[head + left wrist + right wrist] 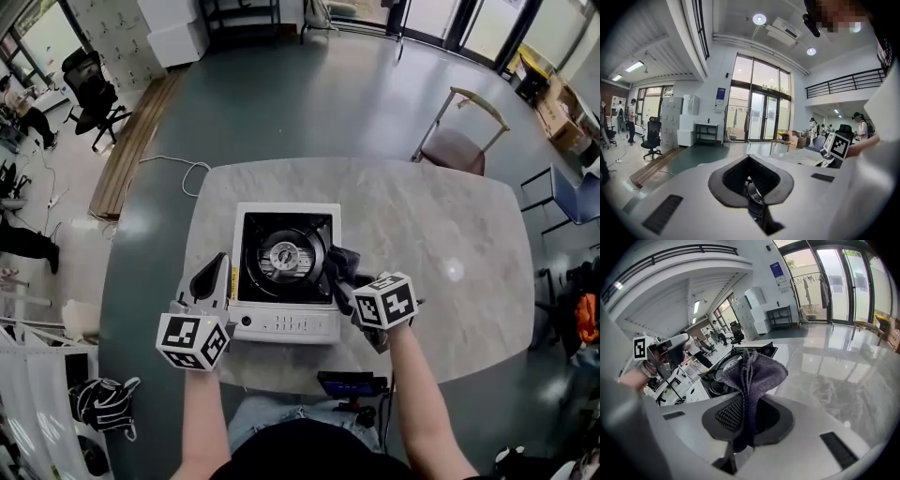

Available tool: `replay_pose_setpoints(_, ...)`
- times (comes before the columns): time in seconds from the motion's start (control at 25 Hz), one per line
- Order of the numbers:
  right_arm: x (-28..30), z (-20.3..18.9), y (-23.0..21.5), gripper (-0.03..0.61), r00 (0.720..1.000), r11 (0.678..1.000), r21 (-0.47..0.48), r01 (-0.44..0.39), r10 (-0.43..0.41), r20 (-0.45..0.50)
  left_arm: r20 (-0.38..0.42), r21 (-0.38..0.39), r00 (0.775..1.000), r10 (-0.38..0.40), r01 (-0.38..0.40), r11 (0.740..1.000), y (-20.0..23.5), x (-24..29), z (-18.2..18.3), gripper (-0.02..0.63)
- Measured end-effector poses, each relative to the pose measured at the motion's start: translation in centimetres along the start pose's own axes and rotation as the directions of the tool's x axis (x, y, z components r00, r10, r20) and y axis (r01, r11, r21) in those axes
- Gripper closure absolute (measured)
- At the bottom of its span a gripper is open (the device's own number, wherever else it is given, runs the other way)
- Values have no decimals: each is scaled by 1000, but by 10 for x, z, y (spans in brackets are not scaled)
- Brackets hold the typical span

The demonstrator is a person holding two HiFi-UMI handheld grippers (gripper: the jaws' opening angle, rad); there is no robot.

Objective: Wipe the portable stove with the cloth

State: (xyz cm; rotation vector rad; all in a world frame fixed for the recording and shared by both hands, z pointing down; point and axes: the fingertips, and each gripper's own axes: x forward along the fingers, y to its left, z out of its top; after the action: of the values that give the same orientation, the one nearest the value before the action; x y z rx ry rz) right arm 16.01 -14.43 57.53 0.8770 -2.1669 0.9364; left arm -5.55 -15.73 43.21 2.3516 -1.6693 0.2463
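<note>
The white portable stove (281,323) with a black top and round burner sits at the near middle of the table. A dark grey cloth (339,267) hangs bunched at the stove's right edge, and my right gripper (349,281) is shut on it. In the right gripper view the cloth (757,373) stands up from the right gripper (745,423), with the stove (715,378) just behind to the left. My left gripper (210,277) is beside the stove's left edge, its jaws together and holding nothing. In its own view the left gripper (750,187) points out into the room.
The grey marble table (450,225) extends to the right of the stove. A small dark device (352,382) sits at the table's near edge. A chair (461,141) stands past the far right side. A cable (183,173) lies on the floor at the far left.
</note>
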Motion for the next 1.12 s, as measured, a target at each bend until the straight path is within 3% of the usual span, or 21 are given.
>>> replay_pose_setpoints(0.24,-16,-24,12,517,1000,998,55,18,-18,1,-12,39,999,-47,48,998,9,-12,1,603)
replay_pose_setpoints(0.48,-23,-42,19,517,994,991,85,105,-105,-5,18,-36,999,-42,43,998,39,-26,0,603)
replay_pose_setpoints(0.76,-40,-48,14,517,984,956,234,176,-176,-21,65,-53,996,-58,61,997,69,-33,12,603)
replay_pose_setpoints(0.96,-76,-1,21,517,958,946,188,262,-279,70,94,-64,994,-60,66,996,99,-37,19,603)
replay_pose_setpoints(1.12,-83,60,49,517,949,961,33,276,-278,148,95,-59,993,-70,76,995,112,-36,17,603)
